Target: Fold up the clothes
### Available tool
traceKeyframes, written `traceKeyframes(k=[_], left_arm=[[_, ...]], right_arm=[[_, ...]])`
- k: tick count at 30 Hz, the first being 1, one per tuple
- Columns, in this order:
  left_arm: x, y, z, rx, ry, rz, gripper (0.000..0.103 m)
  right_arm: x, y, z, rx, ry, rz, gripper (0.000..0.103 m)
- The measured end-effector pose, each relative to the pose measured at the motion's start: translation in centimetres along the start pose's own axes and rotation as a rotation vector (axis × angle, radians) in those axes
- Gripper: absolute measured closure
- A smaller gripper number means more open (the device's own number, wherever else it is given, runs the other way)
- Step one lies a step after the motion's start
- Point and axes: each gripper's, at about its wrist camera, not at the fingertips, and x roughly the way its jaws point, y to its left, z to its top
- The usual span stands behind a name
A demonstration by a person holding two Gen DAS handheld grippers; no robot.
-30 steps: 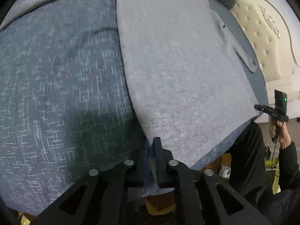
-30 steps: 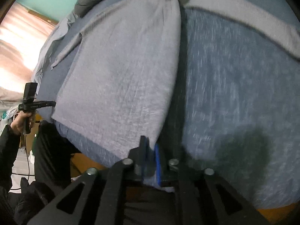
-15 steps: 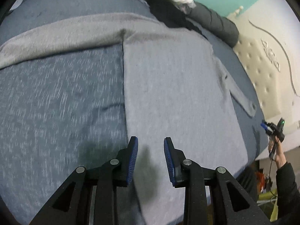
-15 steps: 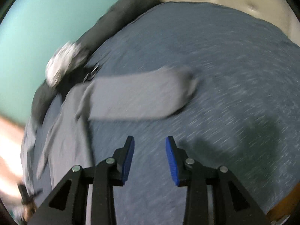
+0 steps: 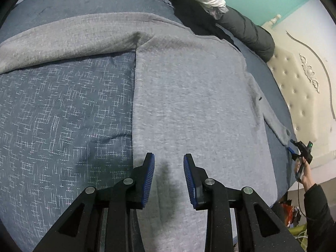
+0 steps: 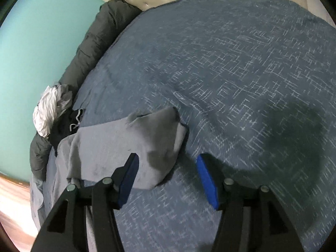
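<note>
The gray sweater point(image 5: 189, 105) lies flat on the blue bed point(image 5: 63, 115), so its sleeves can be folded in. The left gripper point(image 5: 169, 178) hangs open above it, holding nothing. The right gripper point(image 6: 167, 176) has just been opening wider over a sleeve end point(image 6: 151, 147) (nothing between its jaws yet), likely to grab it.

I no longer pinch the grey sweater point(image 5: 189, 96): a second ago both grippers were clamped on its hem at the bed's edge. My left gripper point(image 5: 169, 163) now stands parted above the flat cloth. My right gripper point(image 6: 167, 163) has swung to the sleeve end, its jaws just opening wider, gripping nothing.
</note>
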Motion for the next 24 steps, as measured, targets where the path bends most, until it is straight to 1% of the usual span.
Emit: traceKeyframes(k=[1,6,7,8,9,10,12,14,19,24], left_arm=[[-0.5,0.0,-0.3,-0.003,0.0,0.001,0.072],[0.1,0.4,0.0,-0.012,0.002,0.002,0.072],[0.2,0.5,0.0,-0.014,0.003,0.004,0.072],[0.3,0.5,0.1,-0.016,0.005,0.005,0.072],[0.3,0.5,0.1,-0.018,0.006,0.006,0.072],[0.4,0.5,0.2,-0.018,0.005,0.006,0.072],[0.3,0.5,0.2,-0.017,0.003,0.005,0.072],[0.3,0.3,0.2,-0.012,0.005,0.008,0.072],[-0.1,0.0,0.2,-0.001,0.004,0.014,0.072],[-0.6,-0.2,0.2,0.0,-0.004,0.016,0.072]], right_arm=[[0.4,0.1,0.1,-0.007,0.005,-0.004,0.044],[1.8,1.7,0.1,-0.085,0.012,-0.035,0.045],[2.1,2.1,0.1,-0.113,0.01,-0.052,0.047],[2.3,2.4,0.1,-0.138,0.008,-0.068,0.051],[2.5,2.7,0.1,-0.158,0.007,-0.083,0.068],[2.5,2.9,0.0,-0.176,0.005,-0.095,0.08],[2.3,3.4,0.1,-0.204,-0.01,-0.102,0.09],[1.7,3.8,0.4,-0.227,-0.031,-0.101,0.091],[-1.2,4.4,2.6,-0.272,-0.101,-0.077,0.092],[-3.6,4.7,5.6,-0.282,-0.168,-0.099,0.093]])
